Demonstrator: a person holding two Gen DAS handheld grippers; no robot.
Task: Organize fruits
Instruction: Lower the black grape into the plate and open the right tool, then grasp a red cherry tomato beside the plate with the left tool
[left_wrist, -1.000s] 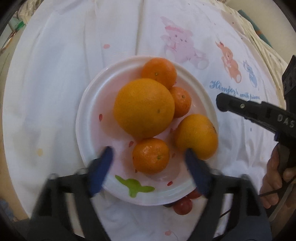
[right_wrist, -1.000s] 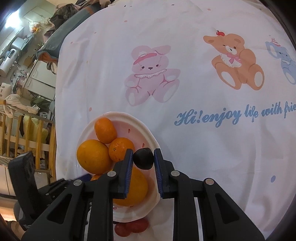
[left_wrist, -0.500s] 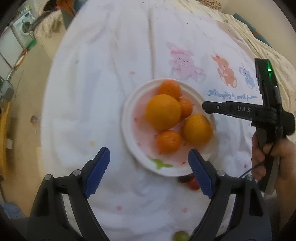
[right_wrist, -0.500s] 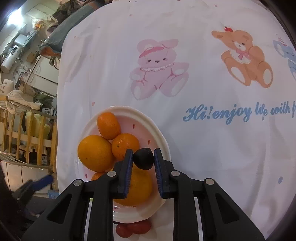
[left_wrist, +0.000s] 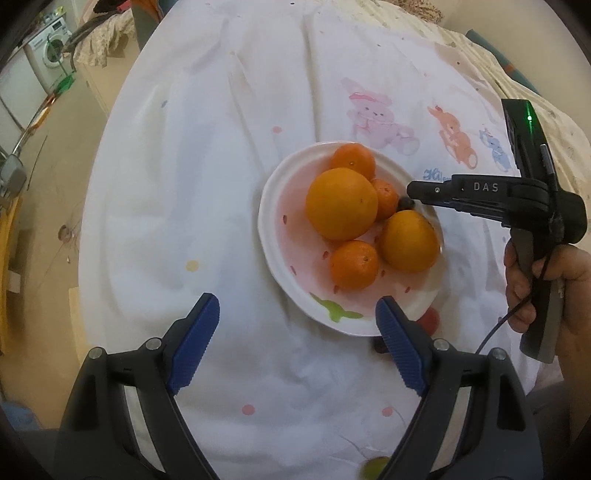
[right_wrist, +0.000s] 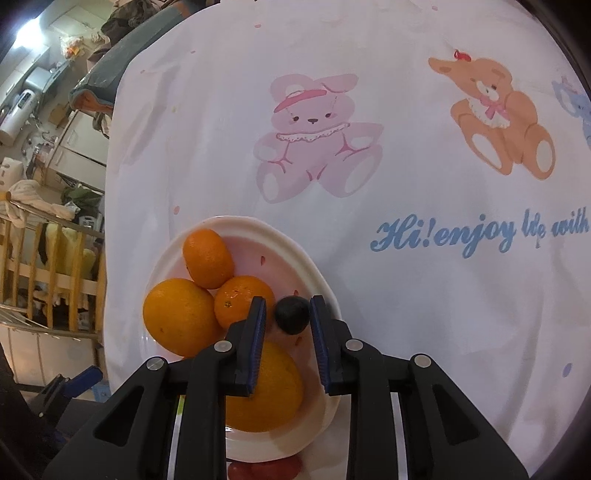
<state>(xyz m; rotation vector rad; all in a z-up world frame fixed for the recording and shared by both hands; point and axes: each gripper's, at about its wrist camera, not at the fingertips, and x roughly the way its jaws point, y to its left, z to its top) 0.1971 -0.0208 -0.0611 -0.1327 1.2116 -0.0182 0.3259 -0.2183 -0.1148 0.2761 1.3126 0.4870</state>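
Right gripper (right_wrist: 287, 317) hovering over the plate (right_wrist: 321, 288) with a dark round fruit (right_wrist: 291, 315) between its fingers; left gripper (left_wrist: 295, 330) hanging wide open.

Right-wrist view: the pads are sitting slightly apart either side of the dark fruit, small gaps visible, so it's looking loose rather than clamped; can't tell if it's resting on the plate. Plate is carrying five orange citrus: one large orange (left_wrist: 341, 208), another orange (left_wrist: 408, 240) and three mandarins (left_wrist: 354, 264). The dark fruit is sitting at the plate's edge beside a mandarin (right_wrist: 243, 302). Left gripper is holding nothing, near the plate's rim over the white cartoon tablecloth (left_wrist: 207, 184). Red fruits (right_wrist: 264, 469) are lying on the cloth just beside the plate. The right hand (left_wrist: 554, 280) is gripping the handle.
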